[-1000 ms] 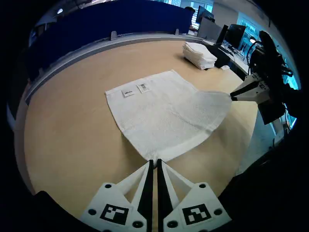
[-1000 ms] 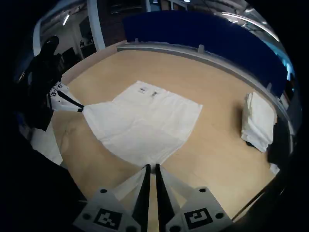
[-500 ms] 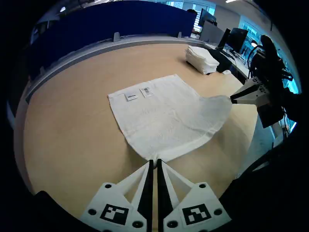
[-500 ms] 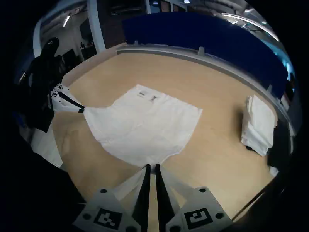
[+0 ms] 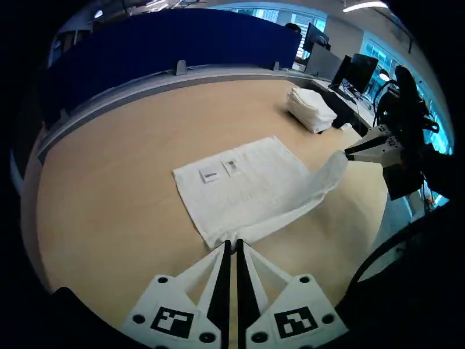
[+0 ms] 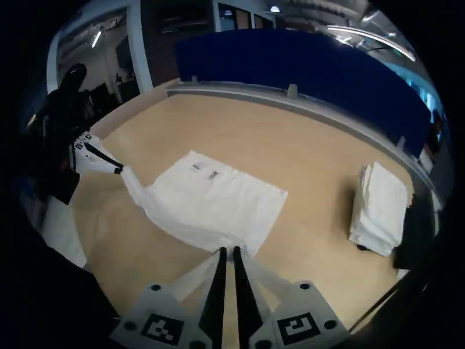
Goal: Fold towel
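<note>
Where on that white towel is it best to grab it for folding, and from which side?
By its two near corners, coming in low from the near table edge. The towel is limp, so a single grip would let it sag. The left gripper and right gripper each pinch one corner, while the far edge with the labels lies flat as an anchor.

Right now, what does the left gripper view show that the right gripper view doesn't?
Left gripper view: computer monitors in the background, and the right hand-held gripper holding up one corner of the white towel. Right gripper view: a white pillar, and the left hand-held gripper at another corner. Both: that towel, the stack of folded towels, the blue divider.
</note>
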### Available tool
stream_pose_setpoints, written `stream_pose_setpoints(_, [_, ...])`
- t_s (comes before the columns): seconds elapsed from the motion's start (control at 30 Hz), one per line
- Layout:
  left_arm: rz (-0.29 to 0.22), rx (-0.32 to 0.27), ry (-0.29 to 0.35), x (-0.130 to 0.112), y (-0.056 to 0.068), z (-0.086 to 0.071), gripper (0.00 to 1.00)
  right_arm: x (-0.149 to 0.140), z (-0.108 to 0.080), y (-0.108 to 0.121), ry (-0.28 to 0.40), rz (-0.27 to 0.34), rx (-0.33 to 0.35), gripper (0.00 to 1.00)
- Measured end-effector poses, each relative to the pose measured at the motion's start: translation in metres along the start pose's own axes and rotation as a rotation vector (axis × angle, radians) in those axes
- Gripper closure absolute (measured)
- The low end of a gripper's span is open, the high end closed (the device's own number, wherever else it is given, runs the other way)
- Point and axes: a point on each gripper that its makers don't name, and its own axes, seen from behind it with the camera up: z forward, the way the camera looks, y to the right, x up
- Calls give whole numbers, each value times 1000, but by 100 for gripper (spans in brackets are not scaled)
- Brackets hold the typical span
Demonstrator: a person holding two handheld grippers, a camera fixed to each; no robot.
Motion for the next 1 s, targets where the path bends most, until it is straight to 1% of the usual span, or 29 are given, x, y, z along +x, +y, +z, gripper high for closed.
stream_pose_setpoints(0.1, [9, 9, 16, 16, -11, 3, 94, 13, 5, 9, 13, -3, -7, 91])
stream_pose_setpoints(0.2, [14, 14, 26, 29, -20, 9, 94, 22, 13, 19, 19, -2, -14, 91])
stream_pose_setpoints(0.4, [16, 23, 24, 43, -35, 32, 94, 30, 35, 36, 12, 14, -31, 91])
stream_pose_setpoints(0.57, [8, 21, 17, 46, -43, 52, 94, 29, 53, 48, 0, 44, -40, 91])
stream_pose_setpoints(0.77, [1, 18, 0, 44, -51, 73, 94, 20, 72, 58, -25, 66, -46, 91])
stream_pose_setpoints(0.87, [-2, 17, -5, 43, -54, 81, 94, 16, 78, 61, -36, 74, -48, 91])
stream_pose_setpoints(1.0, [-1, 18, -9, 41, -56, 85, 94, 15, 82, 62, -38, 84, -48, 91])
